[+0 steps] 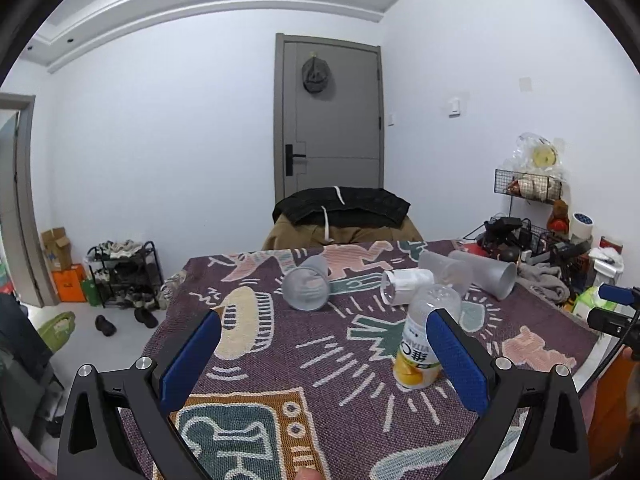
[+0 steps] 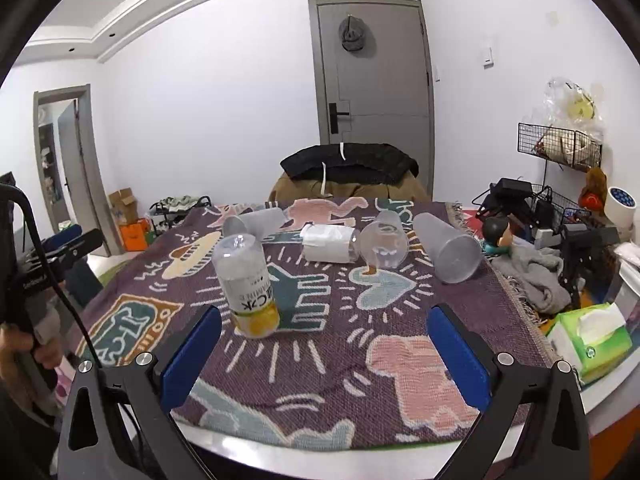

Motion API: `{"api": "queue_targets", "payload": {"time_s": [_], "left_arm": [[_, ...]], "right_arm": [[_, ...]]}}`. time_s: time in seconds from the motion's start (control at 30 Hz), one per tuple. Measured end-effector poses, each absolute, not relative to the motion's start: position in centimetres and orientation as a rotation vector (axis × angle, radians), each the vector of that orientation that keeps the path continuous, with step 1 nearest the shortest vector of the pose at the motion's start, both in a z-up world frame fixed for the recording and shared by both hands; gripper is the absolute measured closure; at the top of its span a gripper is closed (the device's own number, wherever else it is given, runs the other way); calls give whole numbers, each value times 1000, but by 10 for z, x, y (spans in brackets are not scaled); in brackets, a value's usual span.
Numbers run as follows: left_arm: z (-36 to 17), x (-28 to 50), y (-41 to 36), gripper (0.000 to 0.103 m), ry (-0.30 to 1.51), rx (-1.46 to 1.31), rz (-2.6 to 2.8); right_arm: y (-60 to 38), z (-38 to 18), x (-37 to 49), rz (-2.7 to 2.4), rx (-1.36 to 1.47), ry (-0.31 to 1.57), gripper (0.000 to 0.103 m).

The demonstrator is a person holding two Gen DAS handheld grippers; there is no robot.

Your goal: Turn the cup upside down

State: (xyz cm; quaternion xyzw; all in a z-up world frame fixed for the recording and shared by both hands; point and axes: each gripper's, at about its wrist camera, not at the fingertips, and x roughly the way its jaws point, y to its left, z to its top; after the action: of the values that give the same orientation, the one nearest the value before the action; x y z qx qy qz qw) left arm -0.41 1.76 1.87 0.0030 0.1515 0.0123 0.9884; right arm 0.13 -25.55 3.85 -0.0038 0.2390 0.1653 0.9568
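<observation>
Your left gripper (image 1: 323,340) and right gripper (image 2: 323,338) both hang over the desk's (image 2: 400,458) near edge, jaws spread and empty. A bottle (image 2: 248,284) stands already inverted just beyond; four cups lie on their sides farther back. I'd take the clear cup (image 2: 384,242) across its wall, mid-height, then rotate it rim-down.

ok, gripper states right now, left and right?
Left gripper: open, holding nothing, above the patterned cloth.
Right gripper: open, holding nothing; the bottle stands ahead of its left finger, untouched.
</observation>
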Motion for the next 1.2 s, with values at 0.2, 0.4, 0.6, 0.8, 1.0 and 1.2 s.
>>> {"api": "queue_targets", "payload": {"time_s": [0.2, 0.4, 0.6, 0.8, 1.0, 1.2], "left_arm": [[7, -15, 9, 0, 312, 18, 11], [-9, -25, 7, 0, 328, 15, 10], [-26, -29, 11, 0, 328, 19, 18], [-33, -23, 17, 0, 353, -28, 16], [-33, -24, 15, 0, 355, -18, 18], [-32, -26, 14, 0, 351, -8, 15]], "right_arm": [[-260, 29, -13, 328, -20, 474, 0], [-261, 16, -24, 331, -5, 464, 0], [-259, -1, -24, 327, 3, 461, 0], [-260, -3, -19, 302, -6, 466, 0], [-262, -6, -16, 293, 6, 462, 0], [-260, -12, -12, 317, 30, 480, 0]]}}
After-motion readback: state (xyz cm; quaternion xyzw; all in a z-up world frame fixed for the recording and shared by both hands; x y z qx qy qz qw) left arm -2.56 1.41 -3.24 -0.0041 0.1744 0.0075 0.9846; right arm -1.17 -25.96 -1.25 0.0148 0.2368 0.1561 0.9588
